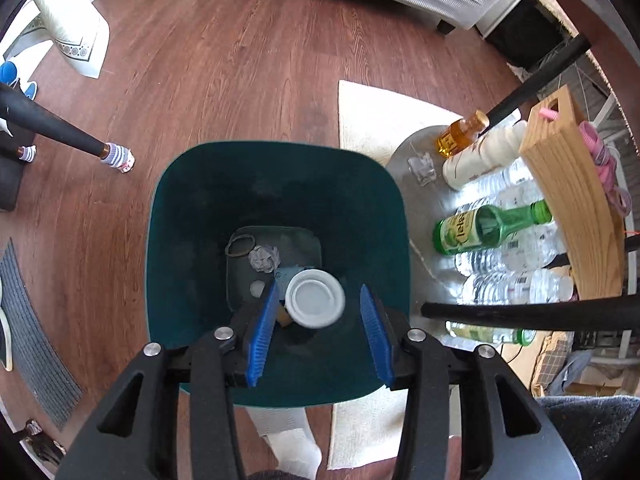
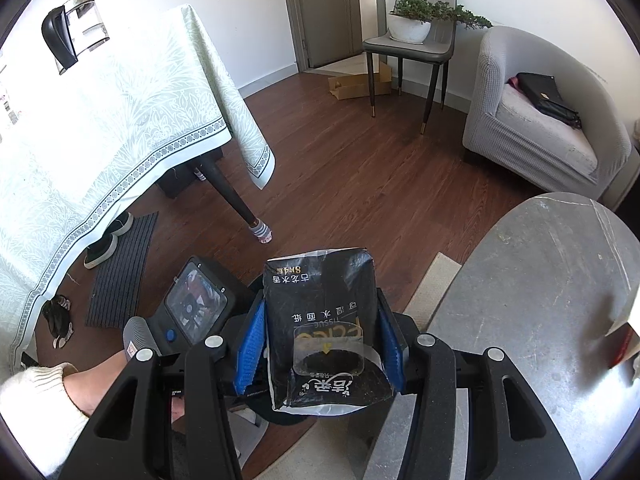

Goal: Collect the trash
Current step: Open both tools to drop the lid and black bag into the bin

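Above the green bin (image 1: 280,184), the left hand-held gripper (image 1: 318,334) gapes (white lid (image 1: 315,298) falling free); the right hand-held gripper (image 2: 320,350) clamps a black tissue pack (image 2: 322,320).

Wood floor (image 2: 340,184) — grey armchair (image 2: 536,120), white walls (image 2: 248,12).

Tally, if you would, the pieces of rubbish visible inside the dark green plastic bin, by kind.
large white round plastic lid: 1
small white round cap: 1
crumpled grey paper ball: 1
dark rubber band loop: 1
pale blue piece, mostly hidden: 1
Total: 5 in the dark green plastic bin
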`<state>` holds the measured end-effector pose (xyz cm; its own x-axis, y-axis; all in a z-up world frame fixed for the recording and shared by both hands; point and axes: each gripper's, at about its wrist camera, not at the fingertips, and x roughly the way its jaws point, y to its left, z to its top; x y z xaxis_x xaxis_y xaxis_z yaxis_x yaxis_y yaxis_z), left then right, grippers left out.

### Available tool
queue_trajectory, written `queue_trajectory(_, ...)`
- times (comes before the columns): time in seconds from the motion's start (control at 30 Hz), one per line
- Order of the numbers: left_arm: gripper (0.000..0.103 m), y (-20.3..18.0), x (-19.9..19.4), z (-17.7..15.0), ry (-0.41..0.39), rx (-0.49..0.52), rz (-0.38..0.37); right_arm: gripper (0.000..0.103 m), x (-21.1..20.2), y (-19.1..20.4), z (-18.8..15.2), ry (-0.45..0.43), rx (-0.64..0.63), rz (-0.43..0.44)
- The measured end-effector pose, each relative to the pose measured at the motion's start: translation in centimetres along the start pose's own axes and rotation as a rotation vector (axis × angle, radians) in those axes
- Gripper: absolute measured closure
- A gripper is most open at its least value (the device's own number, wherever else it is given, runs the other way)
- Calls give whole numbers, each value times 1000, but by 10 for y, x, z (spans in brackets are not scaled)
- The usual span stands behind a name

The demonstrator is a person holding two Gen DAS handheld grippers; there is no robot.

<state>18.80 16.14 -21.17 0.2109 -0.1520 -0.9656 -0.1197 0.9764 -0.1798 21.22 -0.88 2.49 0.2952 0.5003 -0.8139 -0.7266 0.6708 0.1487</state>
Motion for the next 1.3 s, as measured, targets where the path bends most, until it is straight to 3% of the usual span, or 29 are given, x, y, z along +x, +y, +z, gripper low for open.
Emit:
queue_trajectory(0.3,54,44,-12,-8,-19,-84,30,52,31,25,3,53,-26,6)
queue_trajectory(0.6,68,93,-43,-13,-119,-183,107,52,70,49,0,128,-32,22)
queue_trajectory(0.77,79,114,-70,-10,-192,-216,100,52,104,57,-15,209,-40,24)
queue_trajectory(1.1,83,108,-127,0,-353,-214,35,50,158,53,-44,336,-24,18)
queue_trajectory(1.23,84,91,-142,7,-390,-170,24,39,167,54,-47,358,-32,-5)
queue_trajectory(1.3,84,84,-148,8,-410,-148,20,38,170,55,-50,372,-39,-7)
